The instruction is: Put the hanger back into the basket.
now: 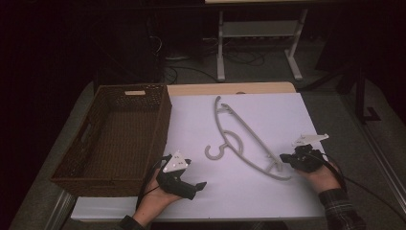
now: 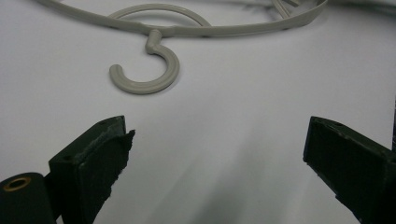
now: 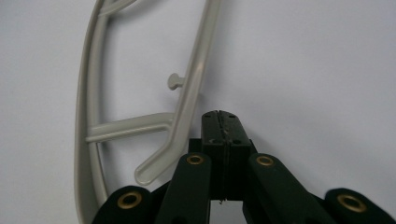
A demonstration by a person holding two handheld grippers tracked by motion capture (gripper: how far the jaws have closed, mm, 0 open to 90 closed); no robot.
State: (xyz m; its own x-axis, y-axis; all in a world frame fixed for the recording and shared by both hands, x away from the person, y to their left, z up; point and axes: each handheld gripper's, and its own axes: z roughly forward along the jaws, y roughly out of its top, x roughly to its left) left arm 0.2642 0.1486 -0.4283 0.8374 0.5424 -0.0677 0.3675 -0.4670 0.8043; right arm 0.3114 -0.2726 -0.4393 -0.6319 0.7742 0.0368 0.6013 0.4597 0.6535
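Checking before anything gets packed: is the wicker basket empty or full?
Empty: the high view shows the wicker basket with a bare woven floor inside.

The right gripper [image 3: 219, 122], fingers pressed together, sits just beside the grey hanger [image 3: 189, 100].

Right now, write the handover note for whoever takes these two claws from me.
Left claw: open, nothing between its jaws, resting near the wicker basket and aimed at the hanger's hook.
Right claw: shut, with nothing between the jaws, beside the end of the hanger.
Grey plastic hanger: lies flat on the white table cover, between the two claws, not gripped.
Basket: empty as far as can be seen.
Done: nothing lifted yet.
Left: probably grip the hanger and move it, perhaps into the basket.
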